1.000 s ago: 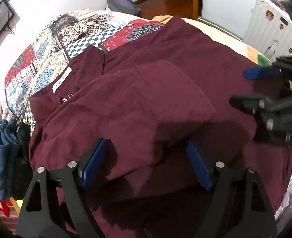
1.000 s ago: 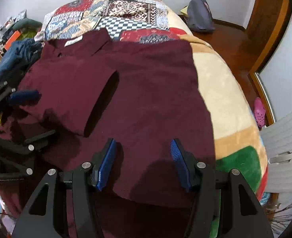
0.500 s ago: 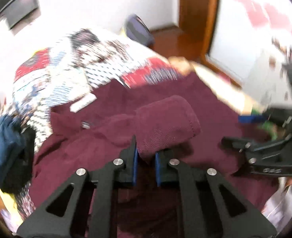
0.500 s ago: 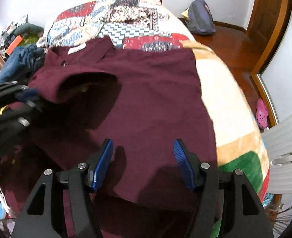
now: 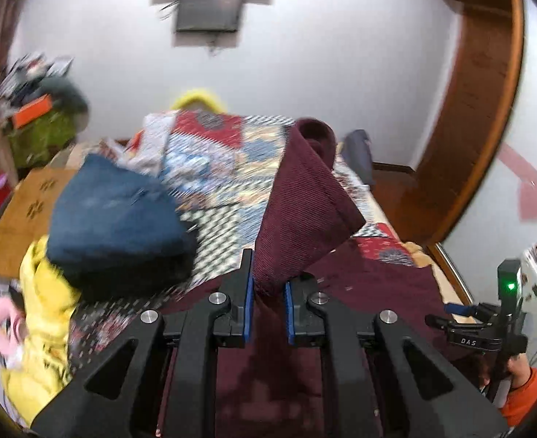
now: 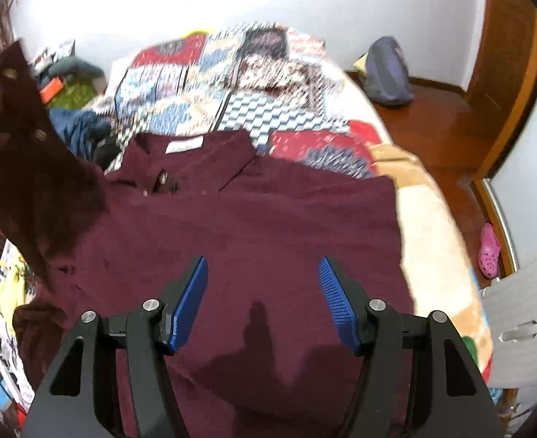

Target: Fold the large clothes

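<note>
We are pinching a sleeve [image 5: 305, 197] of the maroon shirt [image 6: 254, 233] between the clenched fingers of the left gripper [image 5: 268, 304], which is tilting upward so the cloth is standing tall ahead of the jaws. The right gripper [image 6: 263, 301] is hovering level with its jaws spread wide and gripping nothing, the shirt's body lying flat on the patchwork bedspread [image 6: 232, 84] beneath and beyond them.

We see a plain maroon shirt [image 6: 254, 226] with a white label [image 6: 184, 145] on a quilt [image 6: 254, 84] patchworked in red, blue and checks. Beside the quilt lie dark blue clothes [image 5: 115, 215], and our pads [image 6: 186, 303] are blue.
</note>
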